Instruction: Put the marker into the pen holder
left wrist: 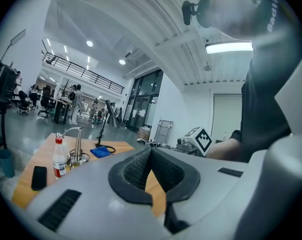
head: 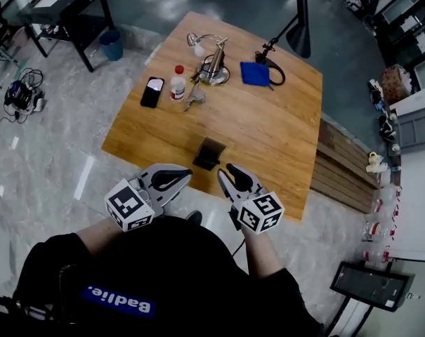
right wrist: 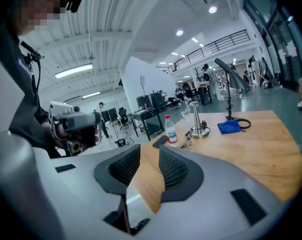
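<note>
The black pen holder [head: 209, 153] stands on the wooden table [head: 268, 139] near its front edge. I cannot make out the marker in any view. Both grippers hover off the table's front edge, close to the person's body. My left gripper [head: 187, 176] is just left of the holder, its pads meeting at the tips with nothing between them [left wrist: 151, 150]. On the holder's right, my right gripper [head: 230, 173] is open, a clear gap between its pads [right wrist: 149, 153], and nothing is held.
At the table's far side lie a black phone [head: 152, 92], a white bottle with a red cap [head: 177, 83], a metal stand [head: 213, 69] with small items beside it, a blue cloth [head: 255, 73] and a black cable. A black lamp [head: 300, 27] leans over the far right corner.
</note>
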Tool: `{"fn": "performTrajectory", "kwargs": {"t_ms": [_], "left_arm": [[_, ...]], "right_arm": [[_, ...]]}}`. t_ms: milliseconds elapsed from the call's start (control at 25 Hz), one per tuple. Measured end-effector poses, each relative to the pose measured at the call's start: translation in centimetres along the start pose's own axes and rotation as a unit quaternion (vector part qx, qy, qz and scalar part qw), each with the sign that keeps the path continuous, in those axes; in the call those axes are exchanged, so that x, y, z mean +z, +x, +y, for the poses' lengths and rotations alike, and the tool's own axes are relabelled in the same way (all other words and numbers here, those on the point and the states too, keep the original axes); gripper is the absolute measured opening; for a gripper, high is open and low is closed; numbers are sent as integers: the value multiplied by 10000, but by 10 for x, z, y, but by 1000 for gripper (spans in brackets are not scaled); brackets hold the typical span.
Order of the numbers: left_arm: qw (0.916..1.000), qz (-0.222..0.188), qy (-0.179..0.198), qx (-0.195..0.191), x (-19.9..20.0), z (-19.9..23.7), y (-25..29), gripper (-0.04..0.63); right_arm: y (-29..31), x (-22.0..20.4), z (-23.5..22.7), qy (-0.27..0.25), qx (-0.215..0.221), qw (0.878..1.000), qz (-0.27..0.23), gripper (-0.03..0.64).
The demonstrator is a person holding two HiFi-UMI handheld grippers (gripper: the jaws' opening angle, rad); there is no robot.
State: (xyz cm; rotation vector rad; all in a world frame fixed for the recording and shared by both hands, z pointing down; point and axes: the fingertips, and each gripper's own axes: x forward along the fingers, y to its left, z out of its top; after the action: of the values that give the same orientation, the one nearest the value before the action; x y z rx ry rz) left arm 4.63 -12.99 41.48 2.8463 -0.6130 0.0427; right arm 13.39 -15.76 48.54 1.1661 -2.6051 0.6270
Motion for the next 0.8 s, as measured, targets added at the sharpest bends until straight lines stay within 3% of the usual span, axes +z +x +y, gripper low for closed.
{"fn": "performTrajectory", "kwargs": {"t_ms": [360,800], "left_arm": [[9992,-25,8,-387,8,-17,18,3],[9981,73,29,-610,7,-31,25,3]], "right_arm": [[-35,50,63,218,774,9891,-1232,89],[-42,48,81,180,885,9839,-1539,11]]}}
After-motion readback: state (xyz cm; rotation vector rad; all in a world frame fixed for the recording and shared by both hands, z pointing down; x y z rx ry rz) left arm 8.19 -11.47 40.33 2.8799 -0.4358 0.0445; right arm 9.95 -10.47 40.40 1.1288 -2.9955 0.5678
